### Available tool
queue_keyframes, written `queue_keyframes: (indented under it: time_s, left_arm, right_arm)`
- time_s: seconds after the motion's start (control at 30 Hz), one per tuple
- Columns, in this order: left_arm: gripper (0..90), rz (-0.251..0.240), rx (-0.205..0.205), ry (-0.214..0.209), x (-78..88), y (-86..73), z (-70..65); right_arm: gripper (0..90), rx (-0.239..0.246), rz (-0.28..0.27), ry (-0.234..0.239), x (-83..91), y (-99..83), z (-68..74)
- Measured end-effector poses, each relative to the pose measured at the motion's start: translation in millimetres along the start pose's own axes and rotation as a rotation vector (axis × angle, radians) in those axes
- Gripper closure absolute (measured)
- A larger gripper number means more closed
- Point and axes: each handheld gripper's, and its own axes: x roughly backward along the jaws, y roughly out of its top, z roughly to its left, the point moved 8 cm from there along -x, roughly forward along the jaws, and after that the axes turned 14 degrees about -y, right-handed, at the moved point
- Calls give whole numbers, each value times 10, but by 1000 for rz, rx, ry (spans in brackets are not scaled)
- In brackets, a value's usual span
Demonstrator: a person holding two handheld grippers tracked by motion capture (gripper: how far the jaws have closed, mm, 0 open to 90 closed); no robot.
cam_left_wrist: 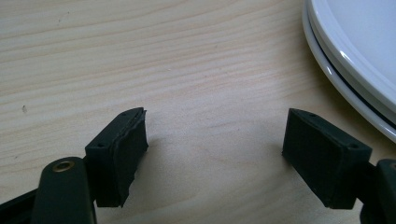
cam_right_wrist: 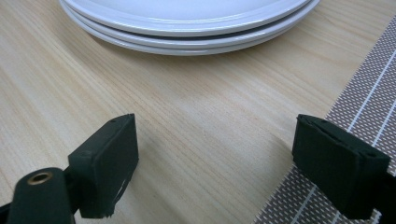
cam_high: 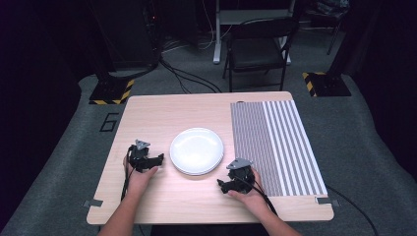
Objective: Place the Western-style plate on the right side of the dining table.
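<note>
A stack of white plates lies in the middle of the wooden table. My left gripper rests just left of the stack, held by a hand, its jaws open over bare wood. In the left gripper view the plates fill the upper right, beyond the left gripper. My right gripper sits near the front, below and right of the stack, open and empty. In the right gripper view the plates lie ahead of the right gripper.
A striped grey and white placemat covers the right side of the table; its edge shows beside my right jaw. Behind the table stand a black folding chair, cables on the floor and hazard-taped stand bases.
</note>
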Motion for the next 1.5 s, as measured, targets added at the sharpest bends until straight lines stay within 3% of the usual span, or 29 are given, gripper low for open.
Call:
queue_keyframes:
  time_s: [0.93, 1.1, 1.13, 1.17, 1.33, 1.5]
  left_arm:
    - [198, 4, -6, -10, -1, -1, -4]
    - [283, -13, -3, -7, 13, 1, -12]
    - [335, -22, -11, -8, 17, 5, -20]
    - [358, -24, -11, -10, 19, 4, -28]
    - [434, -5, -9, -9, 42, 3, -52]
    - [476, 2, -1, -16, 78, 35, -99]
  right_arm:
    - [139, 8, 1, -1, -2, -1, -2]
    - [179, -14, 3, -2, 8, -3, 0]
    - [287, -19, -9, -9, 16, 8, -15]
    - [326, -27, -15, -14, 24, 17, -21]
    - [343, -6, -23, -20, 47, 17, -48]
    - [367, -37, -46, -24, 97, 63, -90]
